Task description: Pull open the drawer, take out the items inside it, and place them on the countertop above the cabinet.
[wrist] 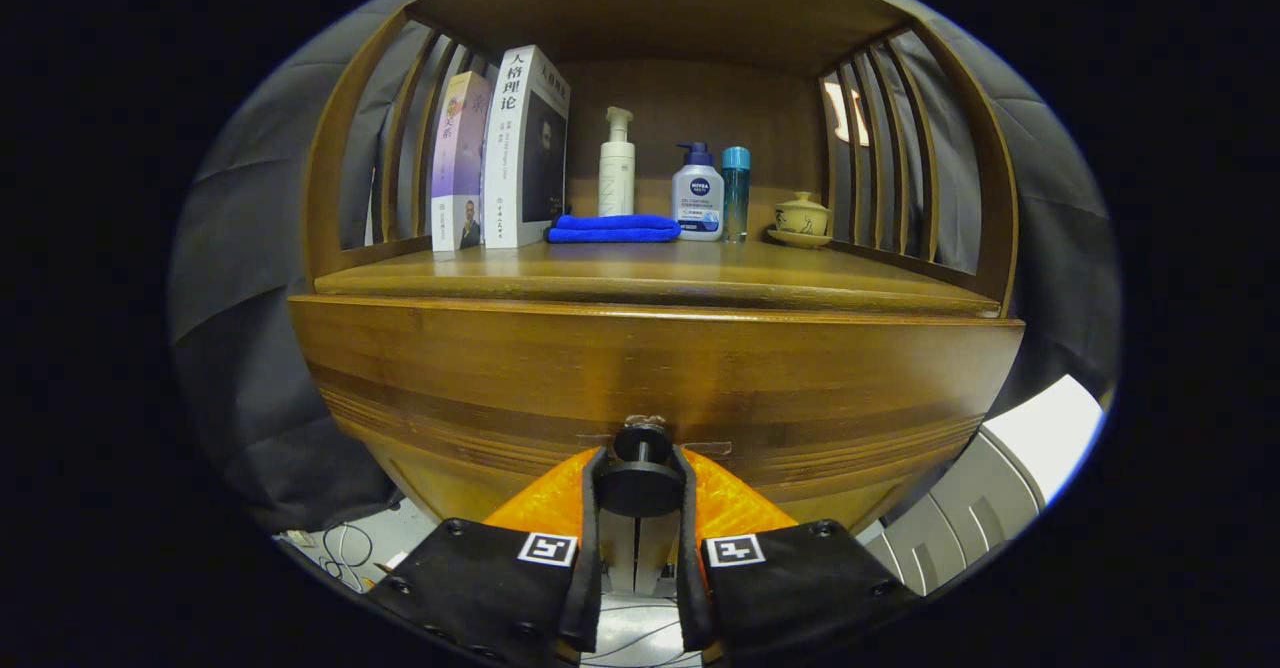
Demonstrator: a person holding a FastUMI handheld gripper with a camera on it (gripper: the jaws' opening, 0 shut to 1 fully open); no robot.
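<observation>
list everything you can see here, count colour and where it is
cabinet: 1, brown wood, straight ahead
countertop: 1, brown wood, above the drawer
drawer: 1, brown wood, front looks closed
knob: 1, black, on the drawer front, between the fingers
books: 2, white and pale purple, upright at the countertop's left
cloth: 1, blue, folded beside the books
pump bottles: 2, white, behind the cloth
slim bottle: 1, teal, beside the pump bottles
lidded cup on saucer: 1, cream, countertop's right
gripper: 1, fingers shut on the knob
</observation>
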